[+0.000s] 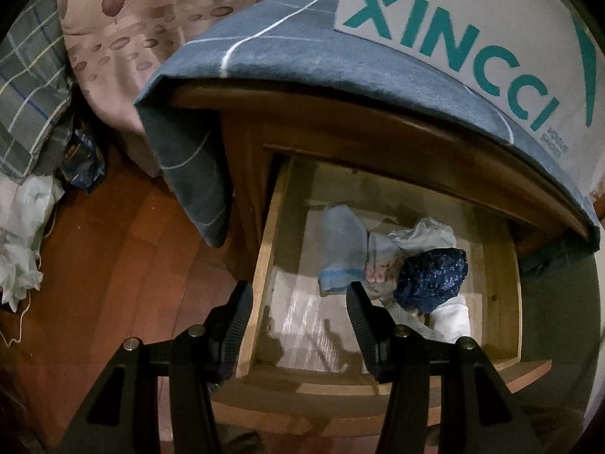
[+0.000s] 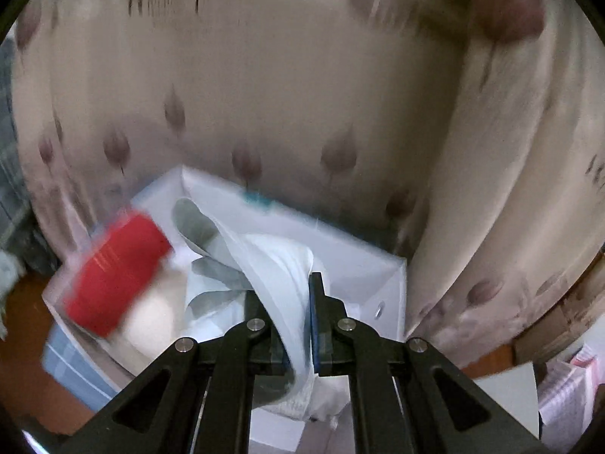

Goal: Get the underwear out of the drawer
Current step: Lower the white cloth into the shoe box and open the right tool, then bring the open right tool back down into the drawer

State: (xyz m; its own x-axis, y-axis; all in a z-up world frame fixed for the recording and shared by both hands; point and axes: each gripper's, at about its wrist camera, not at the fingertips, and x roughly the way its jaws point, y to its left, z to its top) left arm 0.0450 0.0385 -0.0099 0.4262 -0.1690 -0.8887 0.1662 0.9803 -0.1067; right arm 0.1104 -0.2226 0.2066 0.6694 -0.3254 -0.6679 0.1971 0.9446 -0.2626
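In the left wrist view the wooden drawer (image 1: 264, 265) is pulled open. Inside lie a light blue piece of underwear (image 1: 344, 253), a dark blue patterned piece (image 1: 431, 276) and white pieces (image 1: 427, 234). My left gripper (image 1: 298, 295) is open and empty, above the drawer's front left part, near the light blue piece. In the right wrist view my right gripper (image 2: 283, 291) is shut on a pale blue and white piece of underwear (image 2: 280, 265) and holds it over a white box (image 2: 363, 261). That view is blurred.
A blue cloth (image 1: 272, 56) covers the cabinet top, with a white XINCCI box (image 1: 472, 30) on it. Floral bedding (image 1: 124, 56) and bags lie left on the wooden floor (image 1: 121, 257). In the white box sits a red item (image 2: 117, 276). Floral fabric (image 2: 264, 94) hangs behind.
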